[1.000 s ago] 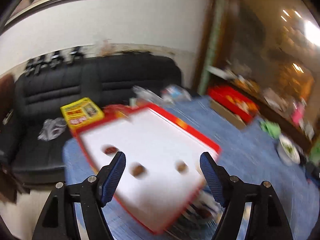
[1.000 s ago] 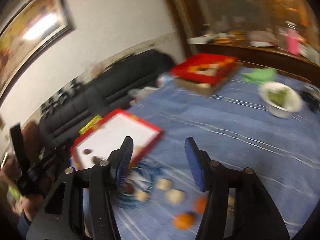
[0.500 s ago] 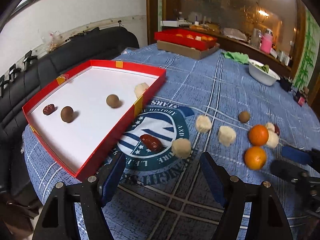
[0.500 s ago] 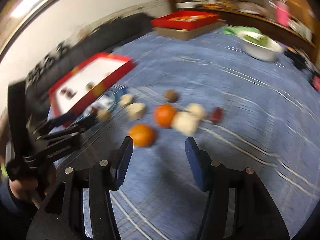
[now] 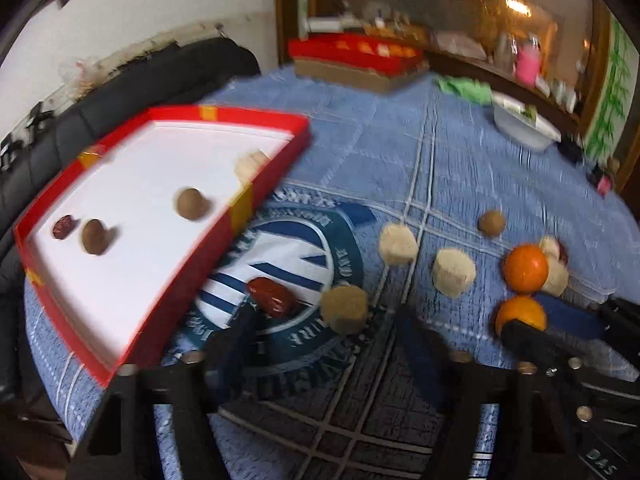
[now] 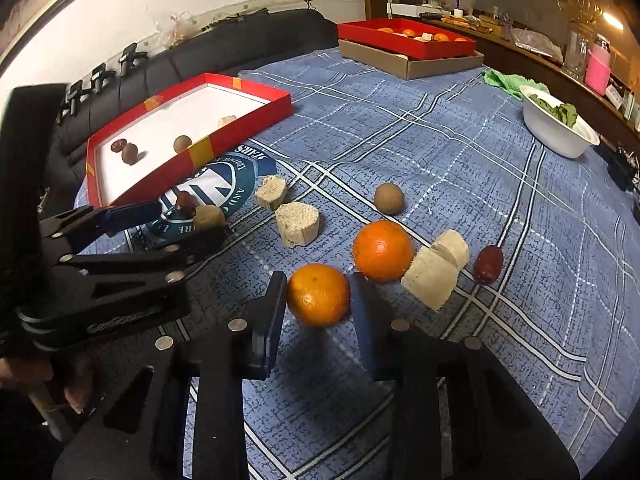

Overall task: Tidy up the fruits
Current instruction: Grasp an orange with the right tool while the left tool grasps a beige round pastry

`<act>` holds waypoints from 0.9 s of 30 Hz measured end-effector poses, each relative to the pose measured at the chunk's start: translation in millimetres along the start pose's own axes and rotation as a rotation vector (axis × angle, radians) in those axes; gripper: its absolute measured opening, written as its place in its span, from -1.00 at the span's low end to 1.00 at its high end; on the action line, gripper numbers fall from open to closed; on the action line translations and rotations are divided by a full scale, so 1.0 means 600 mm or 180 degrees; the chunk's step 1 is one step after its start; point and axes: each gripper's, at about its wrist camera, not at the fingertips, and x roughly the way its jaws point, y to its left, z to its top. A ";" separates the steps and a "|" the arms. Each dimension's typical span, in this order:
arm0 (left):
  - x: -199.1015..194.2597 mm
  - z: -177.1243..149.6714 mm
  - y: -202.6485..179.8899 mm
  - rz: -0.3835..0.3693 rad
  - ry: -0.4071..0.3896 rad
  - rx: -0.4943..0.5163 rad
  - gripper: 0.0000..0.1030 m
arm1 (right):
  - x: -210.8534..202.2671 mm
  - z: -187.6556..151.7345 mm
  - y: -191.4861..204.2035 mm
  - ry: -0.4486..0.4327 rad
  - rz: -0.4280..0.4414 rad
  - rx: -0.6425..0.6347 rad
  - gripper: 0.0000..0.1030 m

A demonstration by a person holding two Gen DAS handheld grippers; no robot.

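Observation:
A red tray (image 5: 264,184) (image 6: 248,120) with a white floor holds a red date, two brown round fruits and a beige piece. On the blue cloth lie a red date (image 5: 270,297) (image 6: 185,203), beige chunks (image 5: 345,309) (image 6: 298,223), a brown fruit (image 6: 389,198), two oranges and another date (image 6: 488,264). My left gripper (image 5: 328,334) (image 6: 176,216) is open, its fingers either side of the date and a beige chunk. My right gripper (image 6: 318,300) is open, its fingers close on both sides of the near orange (image 6: 318,295) (image 5: 520,312). The second orange (image 6: 383,250) lies just behind.
A second red tray with fruit (image 6: 408,38) sits on a cardboard box at the far side. A white bowl of greens (image 6: 558,126), a green cloth (image 6: 506,80) and a pink cup (image 6: 598,68) are at the right. A black sofa (image 6: 224,48) is behind the table.
Both grippers have swung down from the room toward the table. The left one has closed in on the date and beige chunk. The right one now brackets the near orange.

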 end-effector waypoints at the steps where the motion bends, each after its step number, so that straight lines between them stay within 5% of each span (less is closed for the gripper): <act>1: -0.002 0.002 -0.001 0.0007 -0.0022 0.0014 -0.09 | 0.000 0.000 -0.001 -0.0005 0.0004 0.0010 -0.39; 5: -0.008 -0.003 -0.015 -0.0029 -0.0083 0.0156 -0.55 | -0.001 -0.002 -0.003 -0.0019 0.0017 0.0028 -0.39; 10: -0.016 -0.011 -0.023 -0.0003 -0.0117 0.0184 -0.56 | -0.005 -0.001 -0.003 -0.0035 0.0009 0.0039 -0.39; 19: -0.063 -0.012 -0.003 -0.0568 -0.0390 0.0055 -0.56 | -0.046 -0.010 -0.013 -0.0143 -0.0091 0.0132 -0.39; 27: -0.079 -0.022 -0.048 -0.0725 -0.0413 0.0205 -0.56 | -0.076 -0.044 -0.029 -0.0161 -0.0137 0.0234 -0.40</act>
